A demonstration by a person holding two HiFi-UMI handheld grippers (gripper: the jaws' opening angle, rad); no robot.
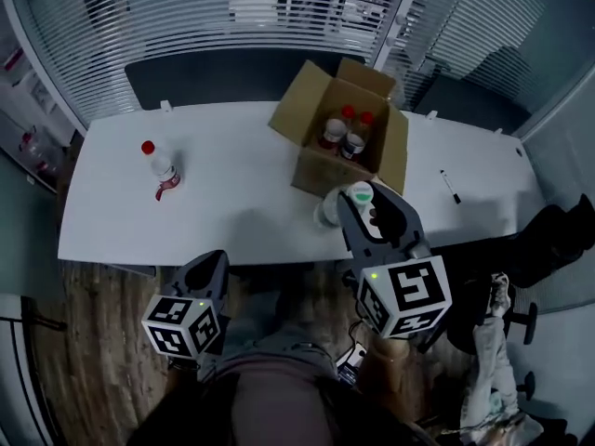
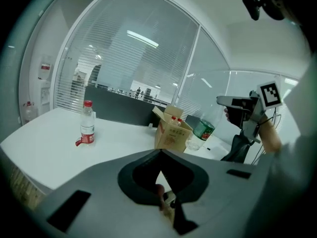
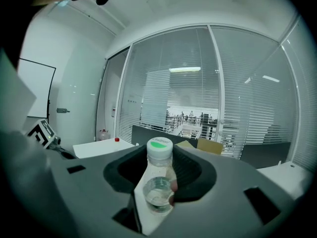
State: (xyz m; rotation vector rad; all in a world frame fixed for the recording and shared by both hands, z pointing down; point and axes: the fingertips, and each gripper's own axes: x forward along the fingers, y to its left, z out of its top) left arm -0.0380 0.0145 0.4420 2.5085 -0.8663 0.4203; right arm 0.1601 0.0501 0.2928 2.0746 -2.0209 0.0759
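Right gripper (image 3: 159,185): jaws clamped on a green-capped clear bottle (image 3: 159,151).
Left gripper (image 2: 161,158): jaws closed, empty.
Cardboard box (image 1: 319,171): held red-capped bottles (image 1: 348,130).

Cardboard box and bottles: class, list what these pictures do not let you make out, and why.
Cardboard box: head view, its walls hide whatever lies beside the two red caps.
Green-capped bottle: head view, the right claw covers its body.
Lone red-capped bottle: label print too small in every view.
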